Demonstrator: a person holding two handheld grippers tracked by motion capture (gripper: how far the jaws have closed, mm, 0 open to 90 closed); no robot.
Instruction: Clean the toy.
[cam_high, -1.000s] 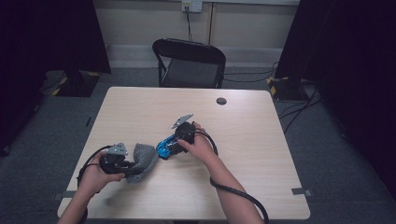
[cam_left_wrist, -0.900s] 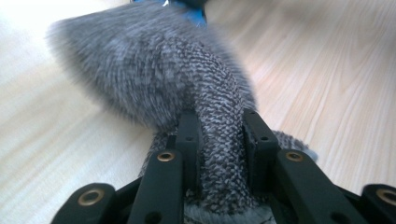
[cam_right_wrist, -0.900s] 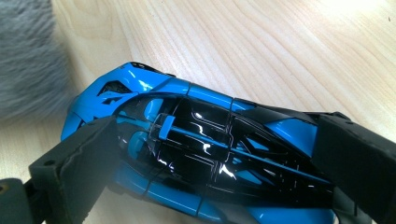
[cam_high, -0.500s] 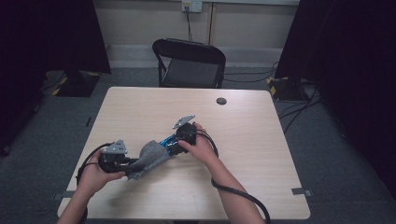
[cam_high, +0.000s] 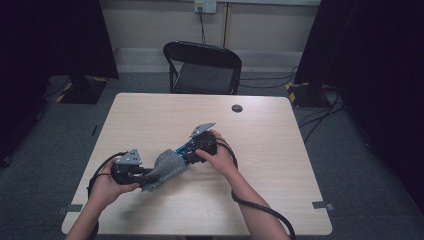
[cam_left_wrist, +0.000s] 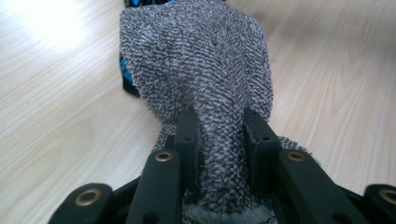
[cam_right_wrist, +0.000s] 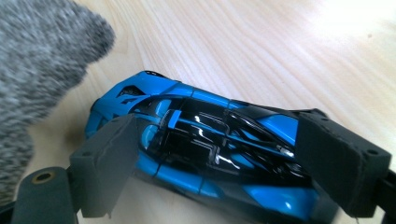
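hidden: grey cloth (cam_left_wrist: 201, 79) covers toy car (cam_right_wrist: 205, 149) nose | left gripper (cam_left_wrist: 219, 135) fingers clench cloth | right gripper (cam_right_wrist: 233, 163) fingers grasp car | bench (cam_high: 280, 150) open far and right

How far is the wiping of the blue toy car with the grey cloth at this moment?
Done: the left gripper is shut on the grey cloth, and the right gripper clamps the blue toy car on the table. In hand: the cloth lies over one end of the car. Left: probably the rest of the body.
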